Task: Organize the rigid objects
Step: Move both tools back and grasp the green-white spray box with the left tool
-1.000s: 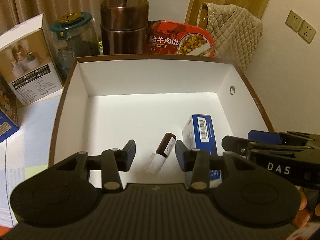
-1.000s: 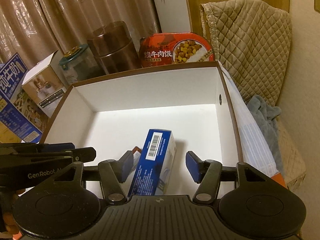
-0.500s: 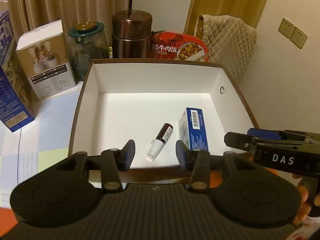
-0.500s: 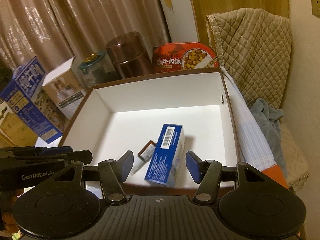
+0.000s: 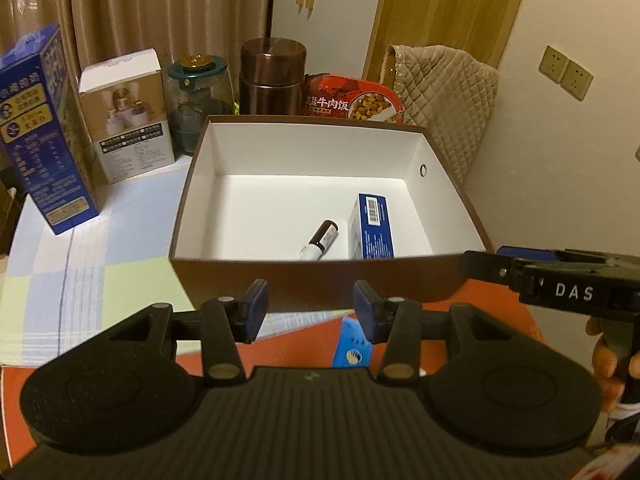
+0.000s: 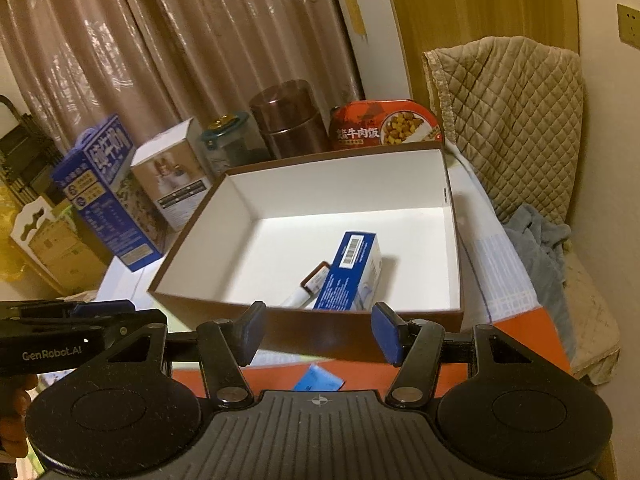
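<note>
Brown box (image 5: pixel 320 284) with the white inside sits mid-counter (image 5: pixel 100 280), and two things are in it already: a small vial (image 5: pixel 322 239) lying on its side and a blue carton (image 5: pixel 372 226) just beside it, both near the front wall toward the right.

Left gripper (image 5: pixel 307 308) hangs in front of the box, jaws opening, nothing between them. Right gripper (image 6: pixel 318 330) is also in front of the near wall, jaws spread and empty. So both hands are free and, my guess, we're between drops and hunting for the next thing.

Closest candidate looks like the little light-blue pack (image 5: pixel 351 346) lying on the orange mat (image 5: pixel 500 312) right under the grippers. Tips for that one:
- it lies flat, so come down steep and pinch across the short edges
- widen the jaws first so they straddle it and don't shove it along
- lift clear of the near wall before moving in, that rim is easy to clip
- set it in the bare left half so it doesn't knock the vial rolling

Only one hand needs to go; keep the other off to the side so they don't bump.
</note>
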